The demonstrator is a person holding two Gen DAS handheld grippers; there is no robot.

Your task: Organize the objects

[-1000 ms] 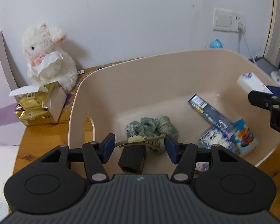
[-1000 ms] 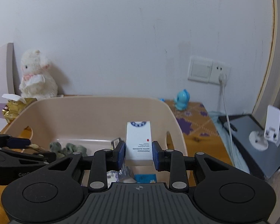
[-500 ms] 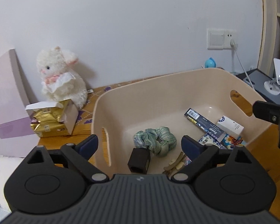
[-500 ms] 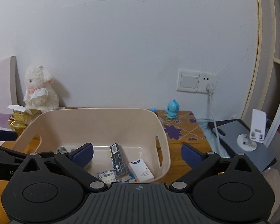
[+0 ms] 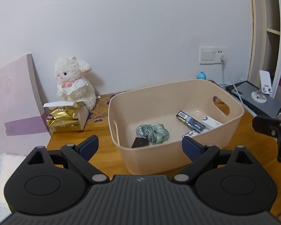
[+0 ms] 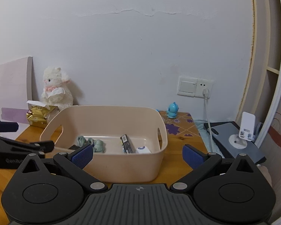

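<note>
Both the left gripper [image 5: 140, 146] and right gripper [image 6: 137, 154] have backed off the beige bin [image 5: 179, 159] mid-surface, jaws spread and empty. The white box [image 6: 143, 150] released a second ago now lies inside beside the dark box [image 6: 127, 144] and scrunchie [image 5: 152, 132]; that placement looks finished.

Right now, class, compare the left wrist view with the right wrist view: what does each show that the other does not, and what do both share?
Only the left wrist view shows the left gripper head-on, open, and the boxes with blue-and-white print under the dark box.

Only the right wrist view shows the right gripper head-on, open, and the whole blue toy figure.

Both show the beige basket, green scrunchie, dark barcode box, white box, white plush lamb, gold tissue pack and wall socket.
</note>
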